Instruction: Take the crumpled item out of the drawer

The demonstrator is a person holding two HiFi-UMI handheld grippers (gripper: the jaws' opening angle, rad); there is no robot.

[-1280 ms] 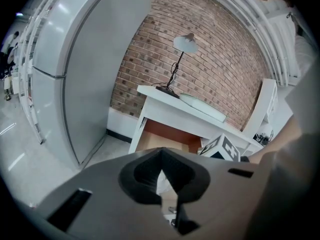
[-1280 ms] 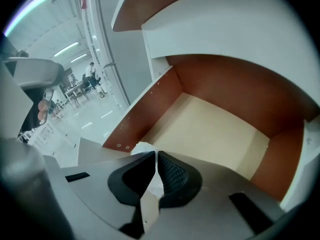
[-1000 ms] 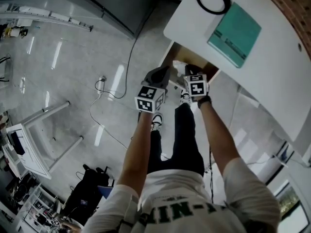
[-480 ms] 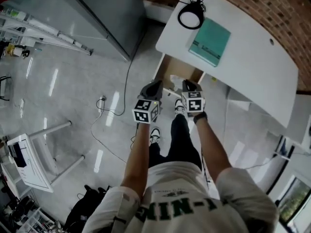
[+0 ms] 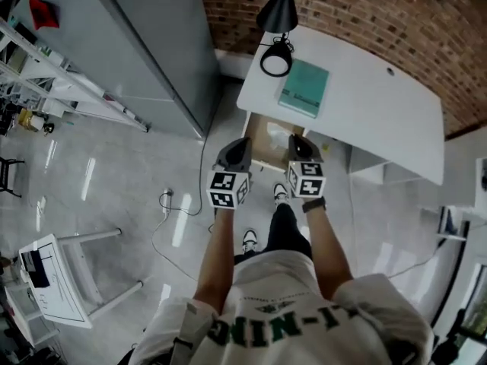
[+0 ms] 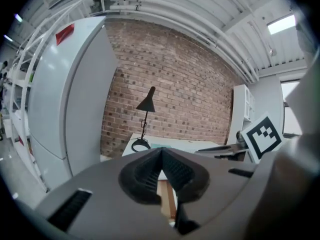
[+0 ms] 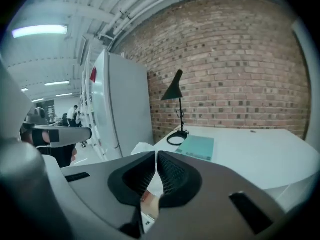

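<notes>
An open wooden drawer (image 5: 255, 139) juts out from under the white desk (image 5: 365, 105). A white crumpled item (image 5: 278, 135) lies inside it. In the head view both grippers hover side by side over the drawer's near end. My left gripper (image 5: 237, 144) is shut and empty; the left gripper view (image 6: 161, 151) shows drawer wood (image 6: 167, 204) through the slit. The jaws of my right gripper (image 5: 298, 141) are together too. In the right gripper view (image 7: 156, 154) the crumpled item (image 7: 141, 147) peeks out just left of the tips, beyond them.
On the desk lie a teal book (image 5: 304, 88) and a black lamp (image 5: 278, 21), with a brick wall behind. A tall grey cabinet (image 5: 152, 44) stands left of the desk. A cable (image 5: 163, 204) trails on the floor, and a white frame (image 5: 84, 280) sits at lower left.
The head view has risen and pulled back, so more of the desk and wall shows. Both grippers have come back towards the drawer's near end, side by side. Their jaws look unchanged.
</notes>
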